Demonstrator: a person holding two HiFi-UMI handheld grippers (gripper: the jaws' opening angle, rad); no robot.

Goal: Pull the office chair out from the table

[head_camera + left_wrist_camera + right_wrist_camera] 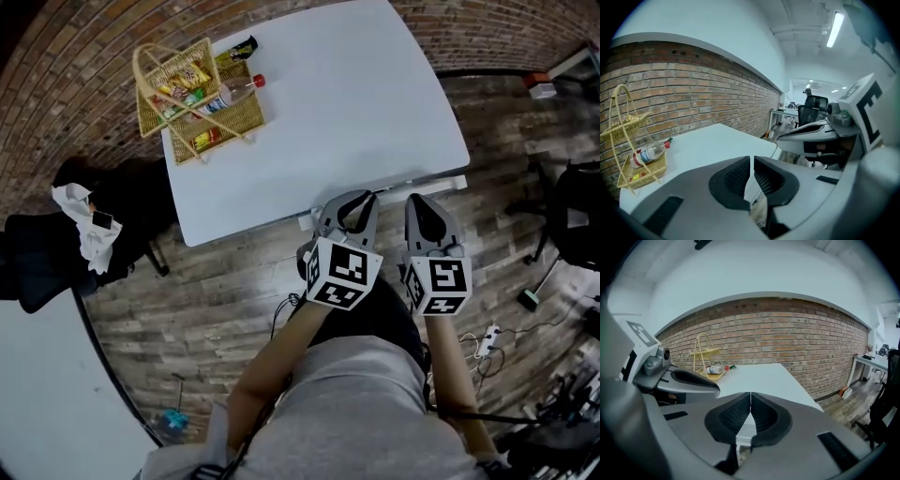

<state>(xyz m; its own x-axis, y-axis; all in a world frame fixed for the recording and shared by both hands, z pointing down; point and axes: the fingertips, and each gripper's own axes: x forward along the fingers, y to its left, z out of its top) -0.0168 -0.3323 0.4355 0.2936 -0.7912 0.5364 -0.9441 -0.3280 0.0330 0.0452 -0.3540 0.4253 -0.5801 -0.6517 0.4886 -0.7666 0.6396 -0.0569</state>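
Note:
Both grippers hang side by side over the near edge of the white table (328, 112). My left gripper (350, 204) is shut with nothing between its pads (740, 176). My right gripper (427, 208) is shut and empty too, its black pads (764, 416) pressed together. A black shape (370, 309), perhaps the office chair's back, shows between my forearms below the grippers; most of it is hidden. In the left gripper view the right gripper (820, 136) sits close on the right. In the right gripper view the left gripper (679, 378) sits close on the left.
A yellow wire basket (197, 94) with a bottle and snacks stands on the table's far left corner. A chair draped with black clothes and a white cloth (84, 230) stands left of the table. Another black chair (574, 216) is at the right. Cables and a power strip (487, 339) lie on the wood floor.

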